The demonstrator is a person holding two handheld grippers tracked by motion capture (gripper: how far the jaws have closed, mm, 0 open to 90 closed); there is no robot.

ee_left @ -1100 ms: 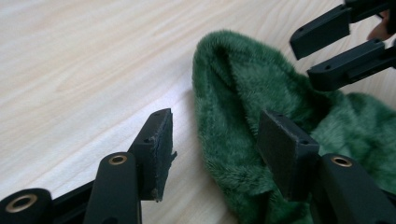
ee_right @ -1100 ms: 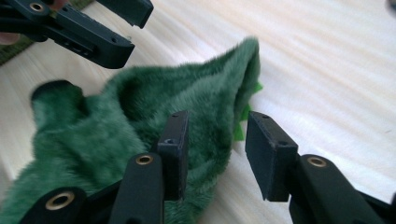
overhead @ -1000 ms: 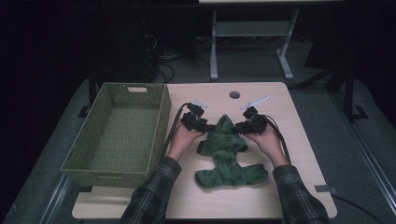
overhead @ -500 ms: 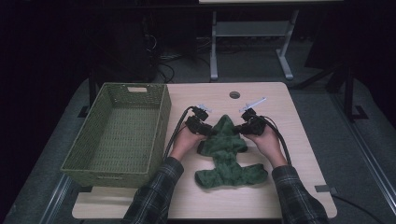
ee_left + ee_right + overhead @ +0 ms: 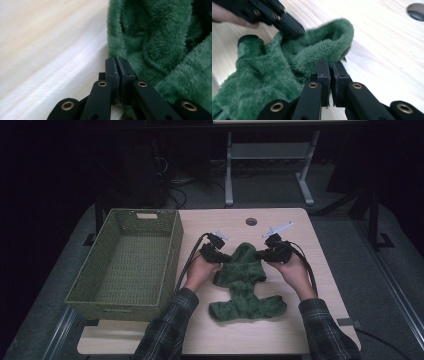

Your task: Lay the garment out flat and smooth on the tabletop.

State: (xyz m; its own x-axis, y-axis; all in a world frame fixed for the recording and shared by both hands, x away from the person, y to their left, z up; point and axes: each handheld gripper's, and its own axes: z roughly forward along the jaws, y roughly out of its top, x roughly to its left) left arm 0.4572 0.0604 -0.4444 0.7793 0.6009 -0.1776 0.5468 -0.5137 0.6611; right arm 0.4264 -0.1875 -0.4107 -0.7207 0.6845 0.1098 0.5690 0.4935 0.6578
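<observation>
Garment bunched since, basket nearby

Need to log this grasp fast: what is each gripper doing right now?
Left gripper: just closed, pinching the edge of the green fleece garment.
Right gripper: closed, pinching the garment's other edge.

In the right gripper view the table's round hole is cut by the edge at two o'clock. The green fleece garment runs off the left gripper view's top and right edges, its far folds blurred.
</observation>
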